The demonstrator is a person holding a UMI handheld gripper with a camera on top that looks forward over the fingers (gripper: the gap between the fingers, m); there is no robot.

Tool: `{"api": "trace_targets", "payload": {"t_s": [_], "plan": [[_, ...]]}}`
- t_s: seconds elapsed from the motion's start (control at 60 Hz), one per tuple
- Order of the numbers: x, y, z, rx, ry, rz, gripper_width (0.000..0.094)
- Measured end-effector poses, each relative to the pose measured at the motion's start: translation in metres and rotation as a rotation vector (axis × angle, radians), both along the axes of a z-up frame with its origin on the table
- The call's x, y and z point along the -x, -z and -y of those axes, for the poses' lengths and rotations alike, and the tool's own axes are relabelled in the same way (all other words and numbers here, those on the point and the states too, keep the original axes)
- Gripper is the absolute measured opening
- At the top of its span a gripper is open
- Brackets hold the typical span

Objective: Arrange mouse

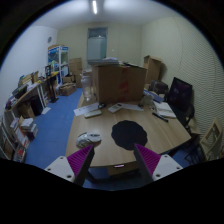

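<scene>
A small white-and-grey object that looks like the mouse point(88, 138) lies on the wooden table point(100, 125), just beyond my left finger. A black, roughly round mouse pad point(128, 133) lies to its right, ahead of the fingers. My gripper point(114, 162) is open and empty, held above the table's near edge. Its magenta pads point(82, 160) are wide apart with nothing between them. The mouse and the pad are apart from each other and from the fingers.
A large cardboard box point(120, 82) stands at the table's far end. Papers point(125, 106) and a dark monitor point(181, 95) are on the far and right parts. Shelves point(30, 100) line the left wall beside blue floor point(55, 125).
</scene>
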State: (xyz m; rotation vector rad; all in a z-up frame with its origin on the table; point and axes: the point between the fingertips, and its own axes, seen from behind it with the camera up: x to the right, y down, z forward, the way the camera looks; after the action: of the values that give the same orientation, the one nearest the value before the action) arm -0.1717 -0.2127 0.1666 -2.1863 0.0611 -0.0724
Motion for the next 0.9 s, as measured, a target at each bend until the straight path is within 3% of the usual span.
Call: {"api": "trace_targets", "payload": {"t_s": [0.383, 0.55, 0.717, 0.9], "plan": [[0.072, 0.059, -0.027, 0.031, -0.136, -0.095, 0.0836], [0.131, 0.112, -0.057, 0.048, -0.154, -0.152, 0.0833], [0.144, 0.16, -0.099, 0.105, -0.161, -0.141, 0.0836], [0.146, 0.178, -0.135, 0.107, -0.155, -0.108, 0.0838]]}}
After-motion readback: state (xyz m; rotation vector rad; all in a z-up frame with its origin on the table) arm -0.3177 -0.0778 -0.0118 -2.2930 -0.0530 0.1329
